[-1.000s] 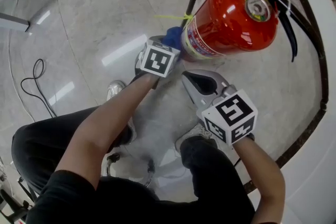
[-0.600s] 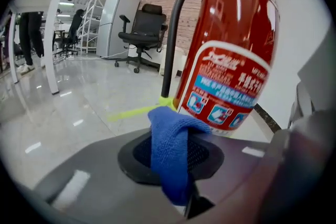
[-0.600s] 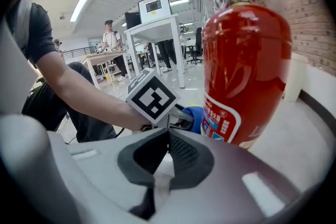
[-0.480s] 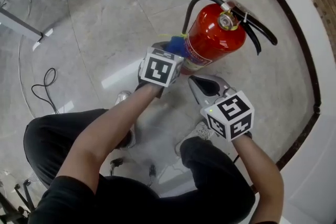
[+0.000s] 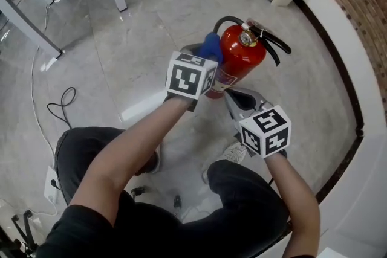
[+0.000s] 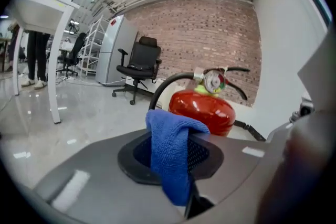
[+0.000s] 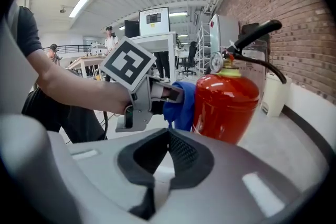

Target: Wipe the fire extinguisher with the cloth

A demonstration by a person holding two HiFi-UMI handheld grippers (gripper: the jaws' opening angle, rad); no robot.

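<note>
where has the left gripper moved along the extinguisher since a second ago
Yes. The left gripper with the cloth has risen from the fire extinguisher's base to near its neck.

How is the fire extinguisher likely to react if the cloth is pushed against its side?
Probably rigid and heavy for its size: the fire extinguisher is a metal-looking cylinder. Standing upright on the glossy floor, it might slide or tip under a hard high push. The blue cloth, drooping from the left hand-held gripper, should give first.
</note>
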